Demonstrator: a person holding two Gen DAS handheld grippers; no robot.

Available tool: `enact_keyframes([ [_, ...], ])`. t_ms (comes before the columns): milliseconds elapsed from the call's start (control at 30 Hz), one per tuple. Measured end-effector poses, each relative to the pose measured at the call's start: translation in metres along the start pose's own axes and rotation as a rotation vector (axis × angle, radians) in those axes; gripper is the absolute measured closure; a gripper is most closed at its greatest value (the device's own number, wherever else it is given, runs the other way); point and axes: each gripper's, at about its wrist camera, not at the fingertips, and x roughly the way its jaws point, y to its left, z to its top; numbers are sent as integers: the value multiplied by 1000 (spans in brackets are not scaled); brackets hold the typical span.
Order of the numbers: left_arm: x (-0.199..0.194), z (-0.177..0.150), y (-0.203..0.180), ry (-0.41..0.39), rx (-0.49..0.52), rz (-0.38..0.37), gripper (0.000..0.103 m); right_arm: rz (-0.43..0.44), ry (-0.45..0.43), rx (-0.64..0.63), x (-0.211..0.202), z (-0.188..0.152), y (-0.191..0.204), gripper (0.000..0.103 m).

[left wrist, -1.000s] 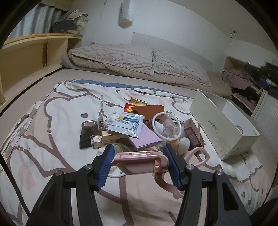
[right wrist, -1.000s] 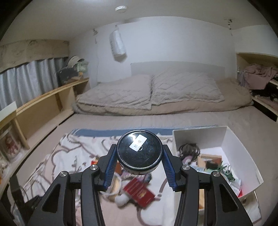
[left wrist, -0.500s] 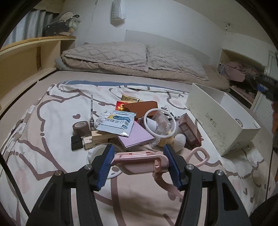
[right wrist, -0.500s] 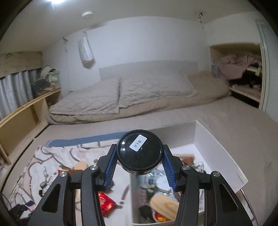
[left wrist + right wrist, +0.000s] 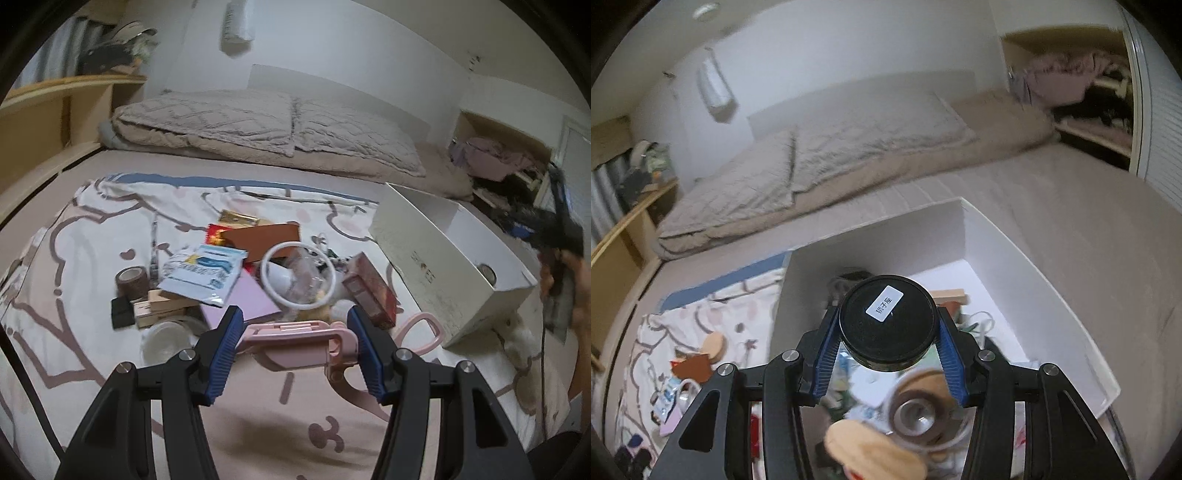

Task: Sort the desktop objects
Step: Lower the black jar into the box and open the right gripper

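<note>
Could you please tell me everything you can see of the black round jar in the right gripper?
The black round jar has a dark, glossy lid bearing a small white label with printed characters, set slightly askew. It seems closed. The right gripper clamps it by the sides between its blue ribbed fingers, lid facing the camera. It hangs above the open white box, touching nothing else visible.

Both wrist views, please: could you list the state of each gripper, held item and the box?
Left gripper: shut on pink plastic phone holder.
Pink plastic phone holder: clamped between the blue pads, above the blanket.
Right gripper: shut on round black jar.
Round black jar: gripped, white label facing the camera, above the box.
White cardboard box: open-topped, partly filled.
</note>
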Motion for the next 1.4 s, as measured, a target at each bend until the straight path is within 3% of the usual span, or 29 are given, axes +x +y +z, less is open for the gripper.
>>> enact_keyframes([
  [167,-1,-1,-11,-15,35,-18,44,-81,121,-8,35,18,-9,52],
  [500,12,-6,-9,31,17,-39,44,-162,402,108,123,28,-19,52],
  [833,22,-2,-21,50,52,-79,44,-226,440,154,165,39,-40,52],
  [1400,57,50,-79,-13,89,-194,44,-170,501,100,187,41,-46,50],
])
